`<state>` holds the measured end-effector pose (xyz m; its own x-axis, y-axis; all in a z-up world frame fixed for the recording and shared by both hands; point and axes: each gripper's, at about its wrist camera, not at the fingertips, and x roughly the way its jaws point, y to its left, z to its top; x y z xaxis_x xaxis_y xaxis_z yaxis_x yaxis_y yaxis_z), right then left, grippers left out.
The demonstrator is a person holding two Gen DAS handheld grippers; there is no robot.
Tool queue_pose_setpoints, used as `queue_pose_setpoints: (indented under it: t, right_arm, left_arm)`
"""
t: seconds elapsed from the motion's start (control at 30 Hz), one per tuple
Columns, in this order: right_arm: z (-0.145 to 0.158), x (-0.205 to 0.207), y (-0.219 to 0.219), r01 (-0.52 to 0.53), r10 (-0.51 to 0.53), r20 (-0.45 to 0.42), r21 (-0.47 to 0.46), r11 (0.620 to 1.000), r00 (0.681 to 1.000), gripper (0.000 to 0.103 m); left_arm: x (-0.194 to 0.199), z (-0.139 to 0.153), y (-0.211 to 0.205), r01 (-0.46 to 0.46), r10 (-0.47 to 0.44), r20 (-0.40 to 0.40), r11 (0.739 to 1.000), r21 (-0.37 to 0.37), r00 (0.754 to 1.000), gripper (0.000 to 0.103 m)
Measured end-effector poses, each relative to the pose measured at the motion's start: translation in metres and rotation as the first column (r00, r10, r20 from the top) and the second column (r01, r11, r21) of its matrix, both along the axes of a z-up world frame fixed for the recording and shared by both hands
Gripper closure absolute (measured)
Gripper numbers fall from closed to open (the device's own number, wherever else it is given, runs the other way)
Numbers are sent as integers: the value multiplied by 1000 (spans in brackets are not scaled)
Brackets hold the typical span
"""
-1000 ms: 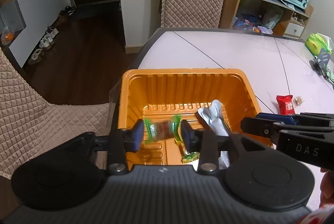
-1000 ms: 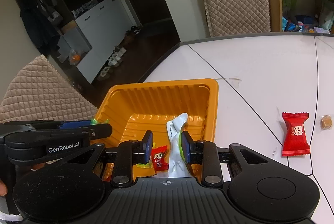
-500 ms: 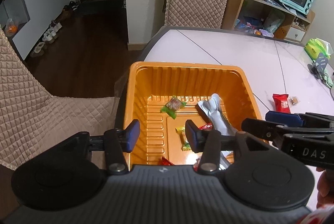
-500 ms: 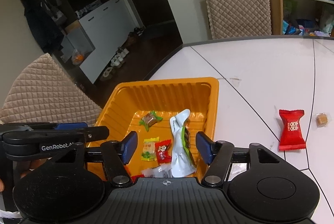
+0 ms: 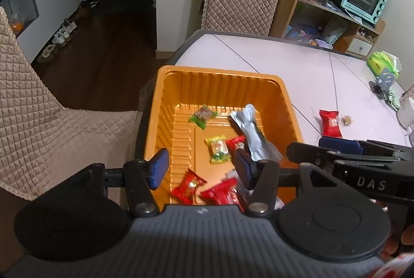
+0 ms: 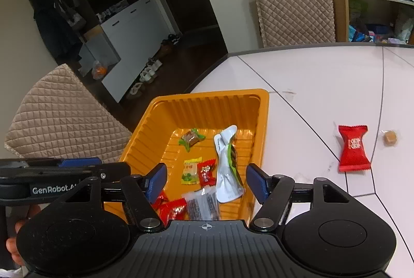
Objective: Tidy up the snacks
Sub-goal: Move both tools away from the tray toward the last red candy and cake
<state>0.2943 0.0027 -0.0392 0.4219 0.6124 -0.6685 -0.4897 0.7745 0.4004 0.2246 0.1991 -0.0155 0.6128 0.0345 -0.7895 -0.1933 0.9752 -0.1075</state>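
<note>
Step in hand: release over the orange tray (image 5: pixel 287 107); snacks already dropped inside, both grippers hovering above the near end.
Left gripper (image 5: pixel 200 165): fingers about half apart, just been opening, nothing between them.
Right gripper (image 6: pixel 204 181): fingers spread wide, just been opening, nothing gripped; only tray contents seen through the gap.
Tray contents: green-wrapped candy (image 6: pixel 191 138) near the far wall; silver-and-green packet (image 6: pixel 227 164) lying lengthwise along the right side; yellow sweet (image 6: pixel 191 171) and small red sweet (image 6: pixel 207 172) side by side mid-tray; clear-wrapped bar (image 6: pixel 203 204) and more red wrappers at the near end.
Left to gather: red packet (image 6: pixel 353 148) flat on the tabletop (image 6: pixel 323 76), well apart from the tray on its right; small brown candy (image 6: pixel 390 138) just beside it.
Next move, as a judgement: swing the right gripper over to the red packet, lower with fingers straddling its narrow middle, close, carry back.
Look of the red packet: glossy pillow wrapper, crimped ends, likely light and slippery.
</note>
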Motion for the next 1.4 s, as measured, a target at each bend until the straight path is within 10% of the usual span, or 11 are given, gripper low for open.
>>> queue_pose_setpoints:
  t: [1.4]
  right_arm:
    - [12, -125, -132, 70, -72, -92, -23, 997, 993, 20]
  left_arm:
    - [-127, 7, -116, 83, -85, -66, 996, -24, 994, 38]
